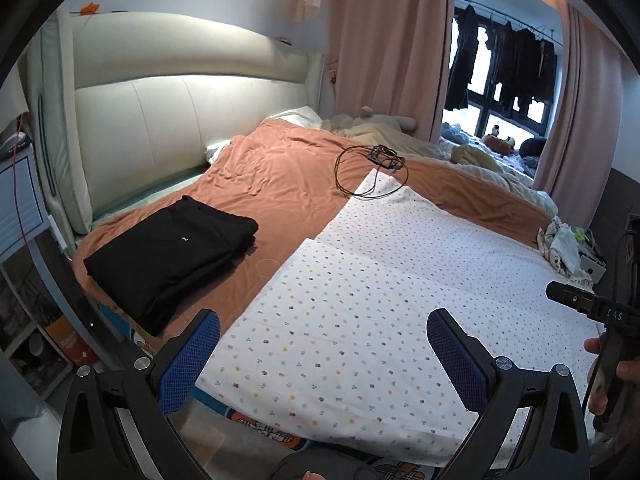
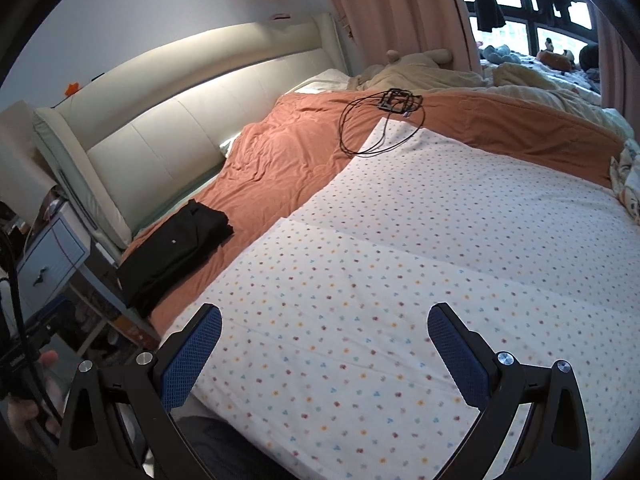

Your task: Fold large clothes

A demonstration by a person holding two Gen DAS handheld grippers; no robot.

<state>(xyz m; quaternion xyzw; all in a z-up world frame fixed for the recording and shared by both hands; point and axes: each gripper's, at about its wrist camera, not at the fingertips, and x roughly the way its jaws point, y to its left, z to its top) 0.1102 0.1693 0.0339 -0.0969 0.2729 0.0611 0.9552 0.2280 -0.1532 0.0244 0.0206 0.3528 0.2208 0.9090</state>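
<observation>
A folded black garment (image 1: 172,258) (image 2: 176,248) lies on the orange bed cover at the left. A white spotted sheet (image 1: 380,304) (image 2: 400,264) is spread flat over the near part of the bed, with a fold line across it. My left gripper (image 1: 324,336) hovers open above the sheet's near left edge, nothing between its blue pads. My right gripper (image 2: 324,332) is also open and empty, over the sheet's near part. The right gripper's body (image 1: 592,308) shows at the right edge of the left wrist view, held by a hand.
An orange cover (image 1: 280,184) (image 2: 288,152) tops the bed, with a coiled black cable (image 1: 372,168) (image 2: 384,120) at the sheet's far corner. A cream headboard (image 1: 160,120) stands at left, a blue bedside drawer (image 2: 52,252) below it. Crumpled small clothes (image 1: 564,248) lie at right. Curtains and a window are behind.
</observation>
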